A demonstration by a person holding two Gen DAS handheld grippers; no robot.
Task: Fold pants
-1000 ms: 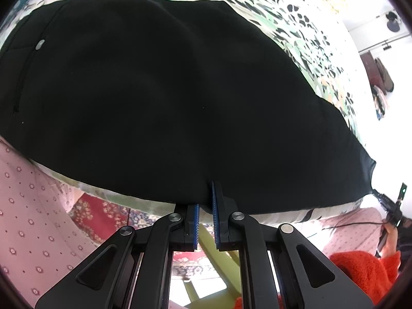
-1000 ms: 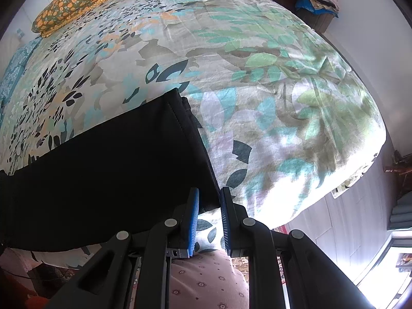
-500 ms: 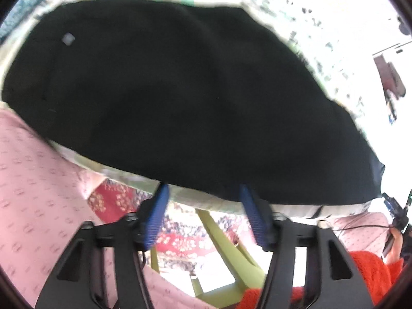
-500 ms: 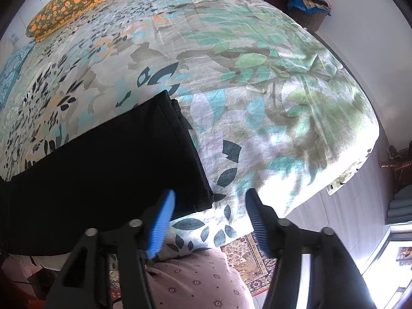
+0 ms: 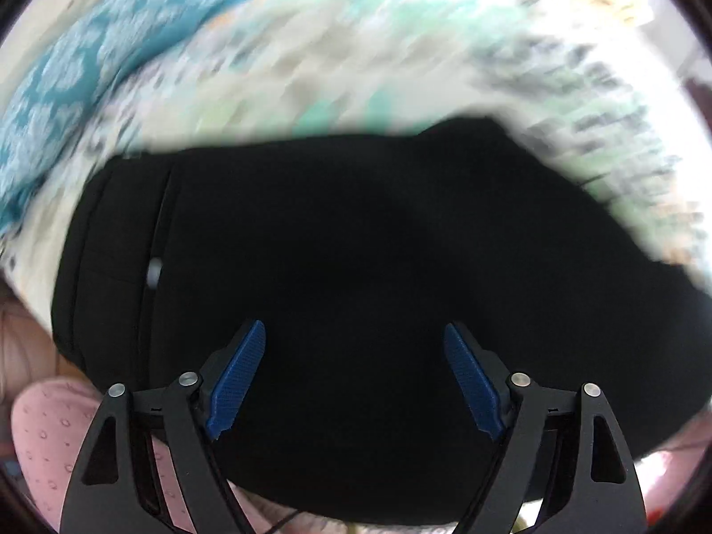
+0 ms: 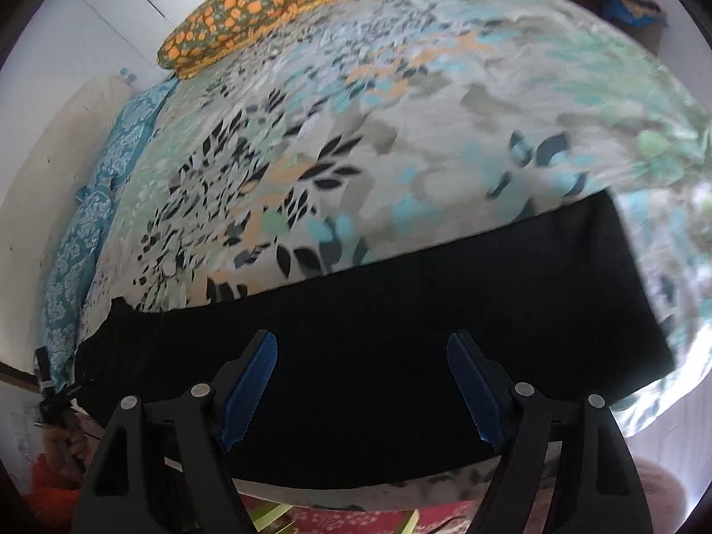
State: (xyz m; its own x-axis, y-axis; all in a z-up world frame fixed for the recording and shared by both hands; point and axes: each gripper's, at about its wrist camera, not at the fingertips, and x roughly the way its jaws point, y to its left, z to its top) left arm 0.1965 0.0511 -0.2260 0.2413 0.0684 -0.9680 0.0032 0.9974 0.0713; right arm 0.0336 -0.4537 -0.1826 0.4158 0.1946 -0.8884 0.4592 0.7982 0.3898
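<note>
I can read no text, label, brand or number in either wrist view; the black pants (image 6: 378, 356) and the patterned bedspread (image 6: 356, 155) carry no legible writing.

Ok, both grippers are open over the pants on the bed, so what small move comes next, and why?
Probably lower the right gripper toward the hem end and the left gripper toward the waistband end. Both are open and hold nothing, and the black pants lie flat as one long strip on the floral bedsheet, so an end-to-end fold seems due.
</note>
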